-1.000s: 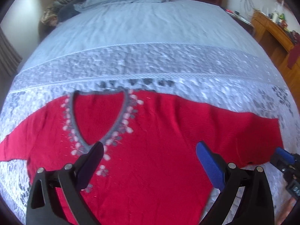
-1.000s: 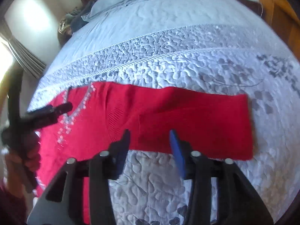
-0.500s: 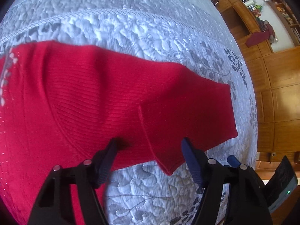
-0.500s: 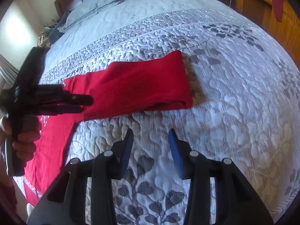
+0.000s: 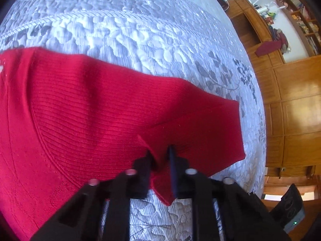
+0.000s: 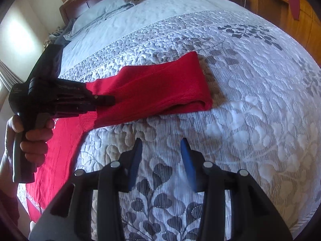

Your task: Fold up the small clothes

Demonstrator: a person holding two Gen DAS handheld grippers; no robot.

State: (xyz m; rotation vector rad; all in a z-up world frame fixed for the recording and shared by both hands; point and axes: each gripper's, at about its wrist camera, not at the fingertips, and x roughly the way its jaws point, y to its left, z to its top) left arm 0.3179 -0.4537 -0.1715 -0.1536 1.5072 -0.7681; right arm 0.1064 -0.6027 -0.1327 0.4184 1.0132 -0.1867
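Observation:
A red knit sweater (image 5: 84,116) lies spread on the bed. Its sleeve (image 6: 158,88) stretches to the right and is folded back on itself at the end. My left gripper (image 5: 160,152) is shut on the cuff edge of that sleeve; it also shows in the right wrist view (image 6: 108,100), pinching the sleeve from the left. My right gripper (image 6: 161,142) is open and empty above bare quilt, in front of the sleeve and apart from it.
The bed has a grey and white quilted cover (image 6: 250,124) with a leaf pattern. A pillow (image 6: 104,10) and headboard are at the far end. Wooden cabinets (image 5: 297,110) stand along the bed's right side.
My left gripper has moved right from the neckline to the sleeve and closed on its cuff edge. My right gripper has drawn back off the sleeve onto bare quilt.

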